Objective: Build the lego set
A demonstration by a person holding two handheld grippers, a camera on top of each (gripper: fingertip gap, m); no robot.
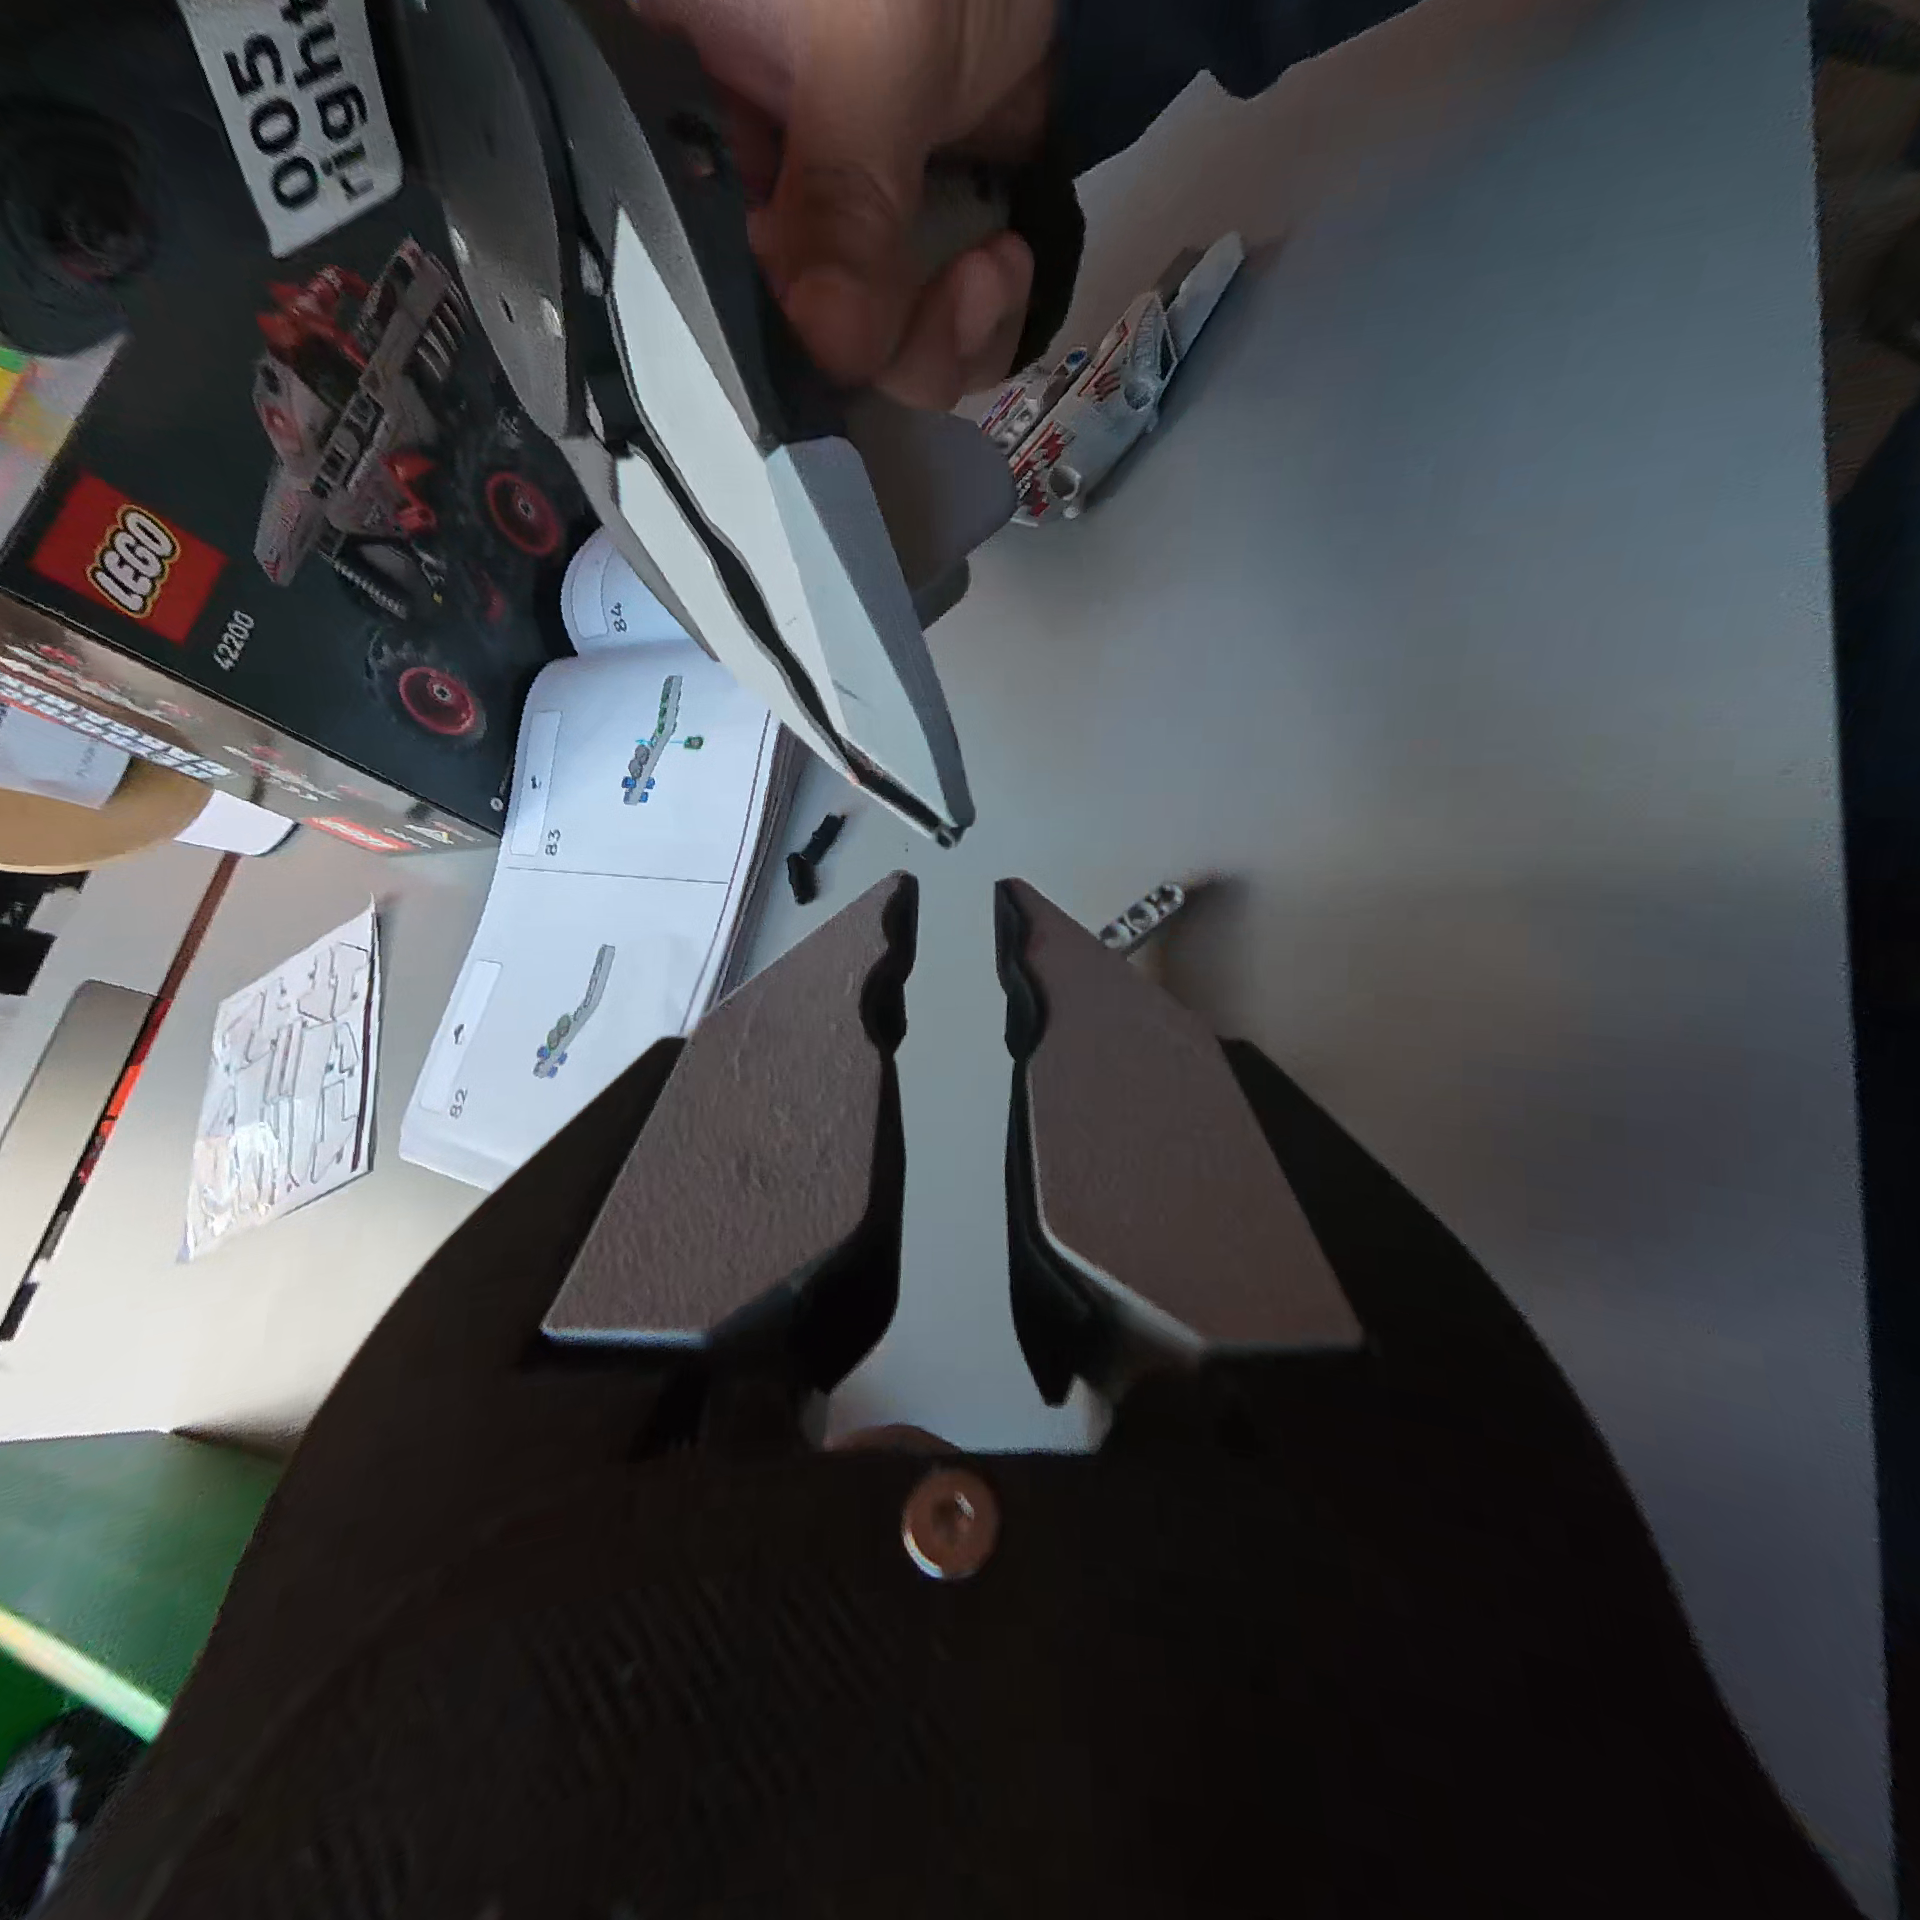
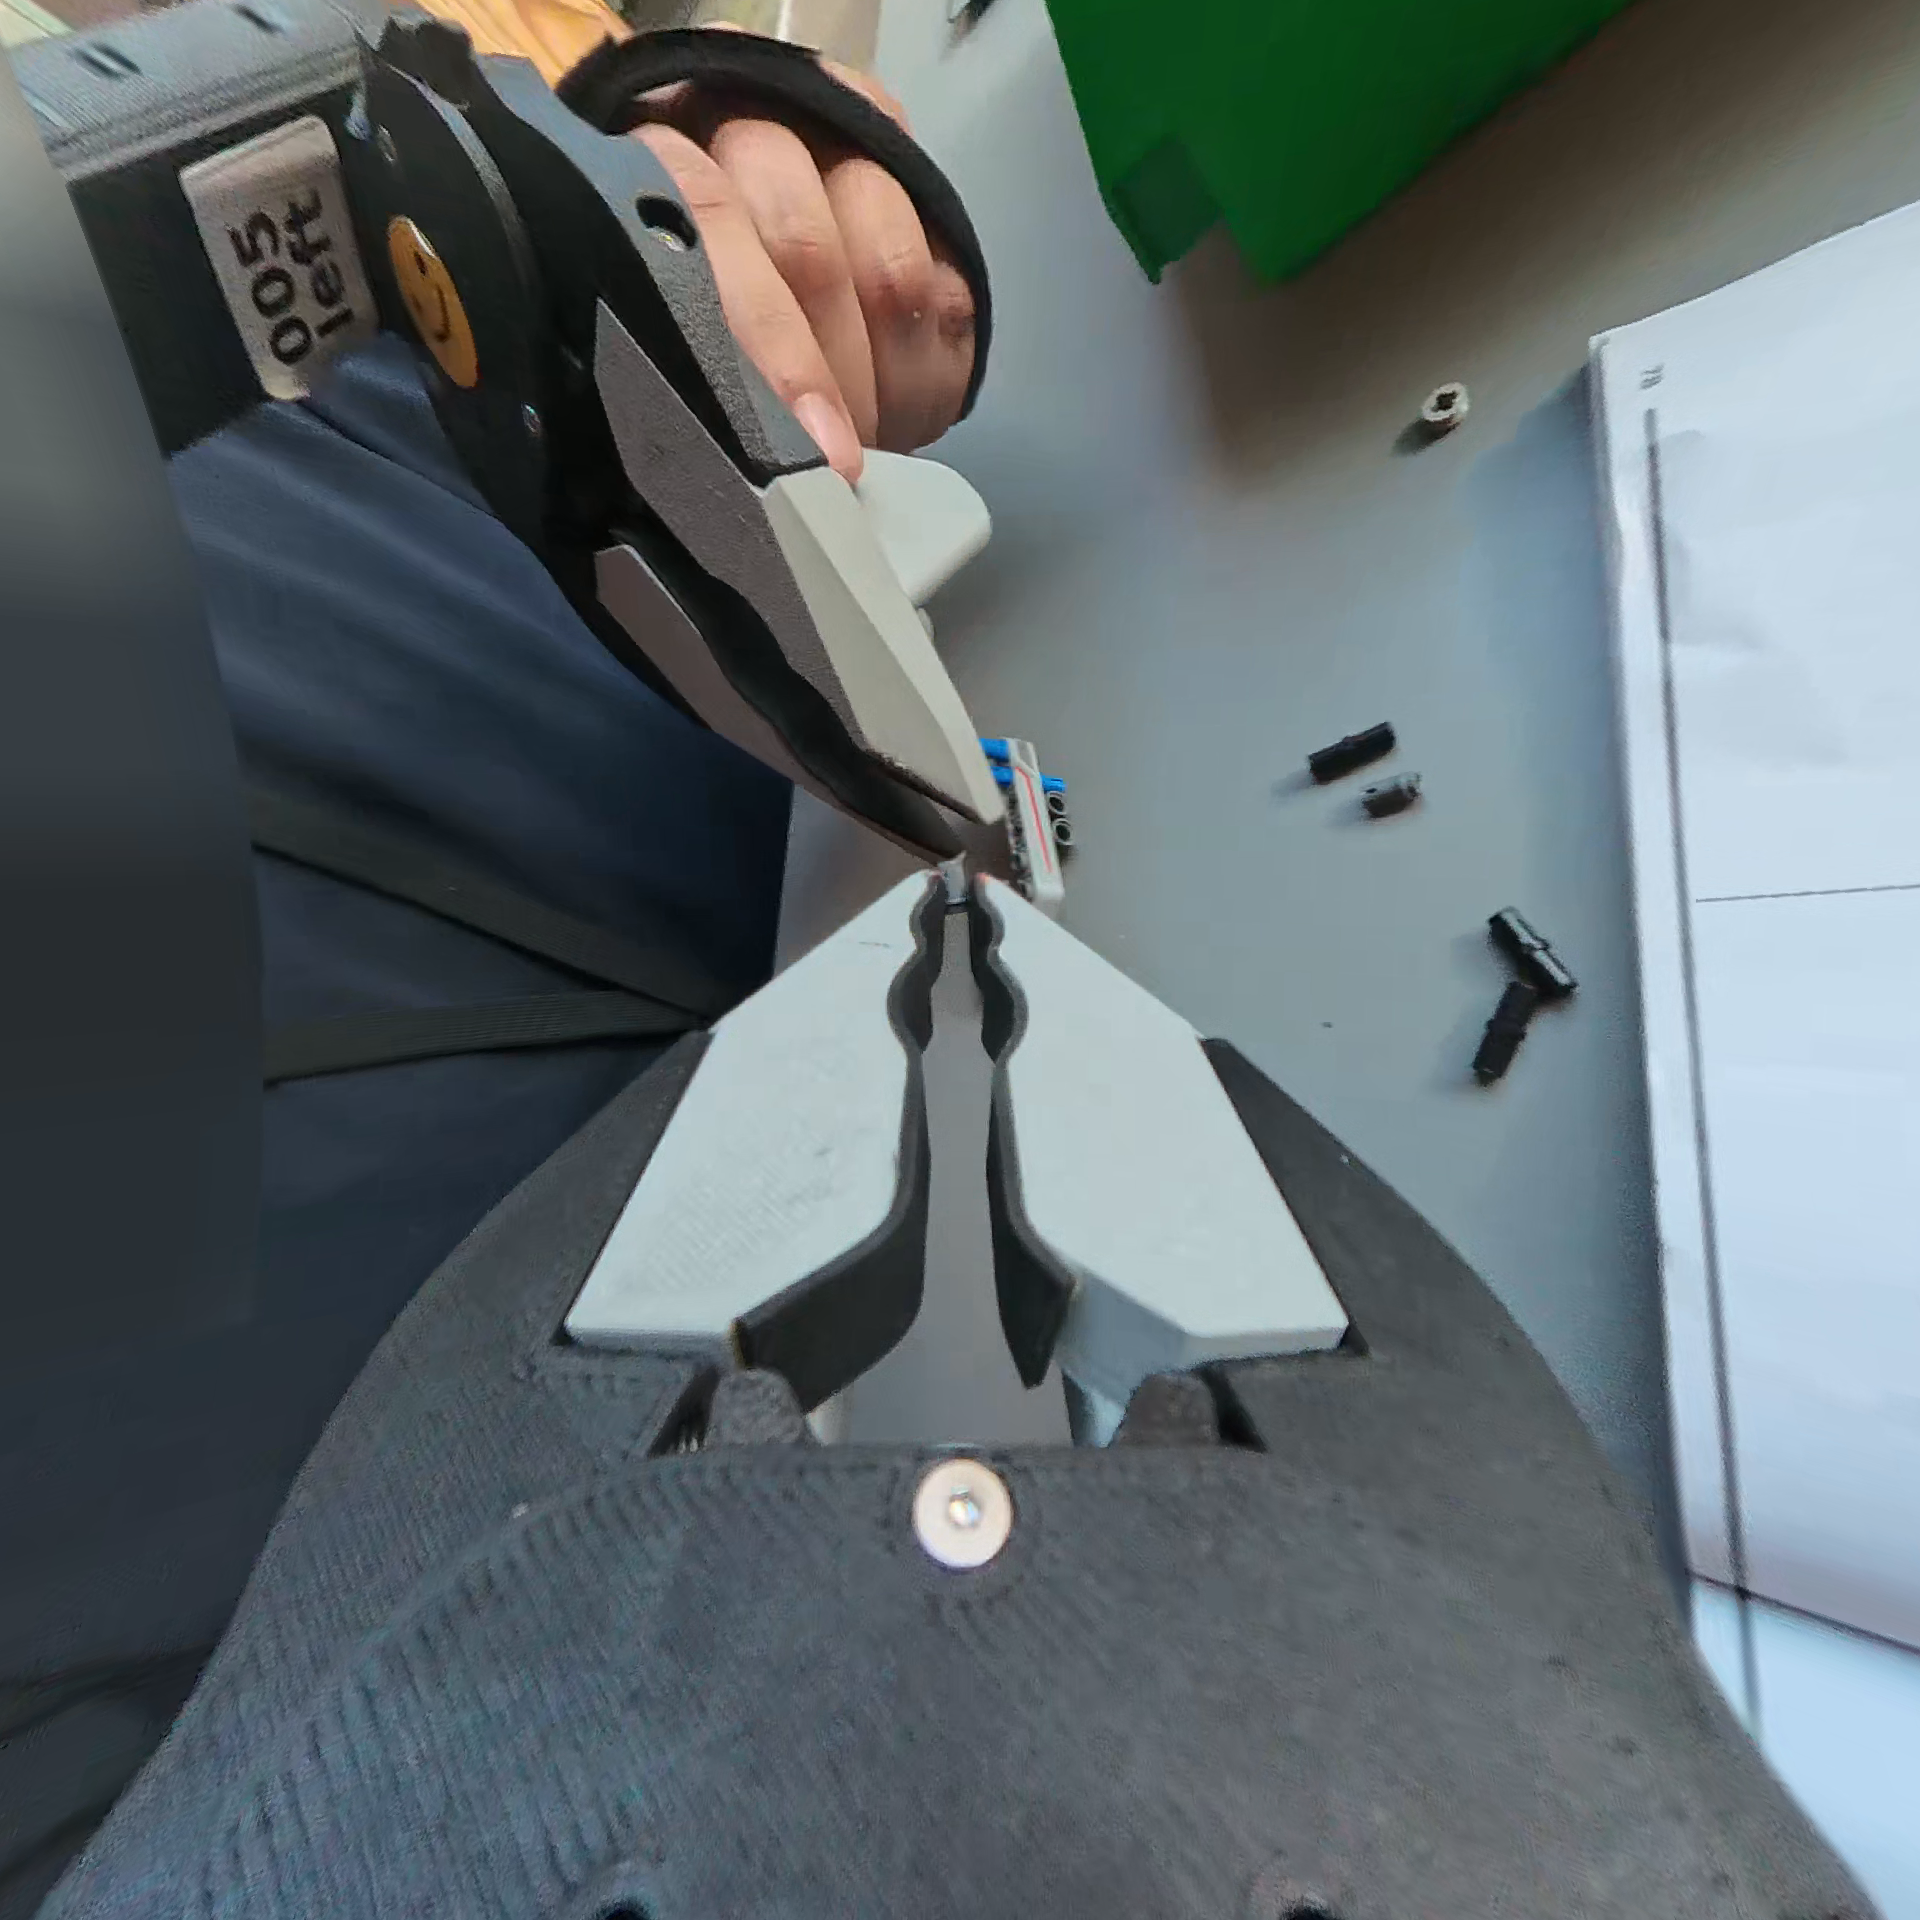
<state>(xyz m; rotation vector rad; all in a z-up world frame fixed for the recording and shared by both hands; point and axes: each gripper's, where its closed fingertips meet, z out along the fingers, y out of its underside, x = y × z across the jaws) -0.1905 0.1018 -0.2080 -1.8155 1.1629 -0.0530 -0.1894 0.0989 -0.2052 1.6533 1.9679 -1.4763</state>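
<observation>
Only the left wrist view shows the set's box [image 1: 260, 499], open booklet [image 1: 623, 862] and a half-built grey model [image 1: 1101, 405] on the table [image 1: 1455, 935]. There the left gripper [image 1: 956, 904] stands narrowly open, empty. The right gripper [image 2: 954, 899] pinches something tiny, hard to identify, beside a grey beam [image 2: 1034, 821] with blue pins; black pins [image 2: 1522, 982] lie nearby

The set's box [image 1: 260, 499] runs off the left edge, partly behind the right claw [image 1: 951, 831]. The open booklet [image 1: 613, 883] is half covered by that claw, and in the right wrist view is cut by the right edge. A tiny piece [image 2: 951, 871] pinched at the claw tips is too small to identify. The grey beam [image 2: 1034, 821] sits partly behind the left claw [image 2: 961, 847].
</observation>
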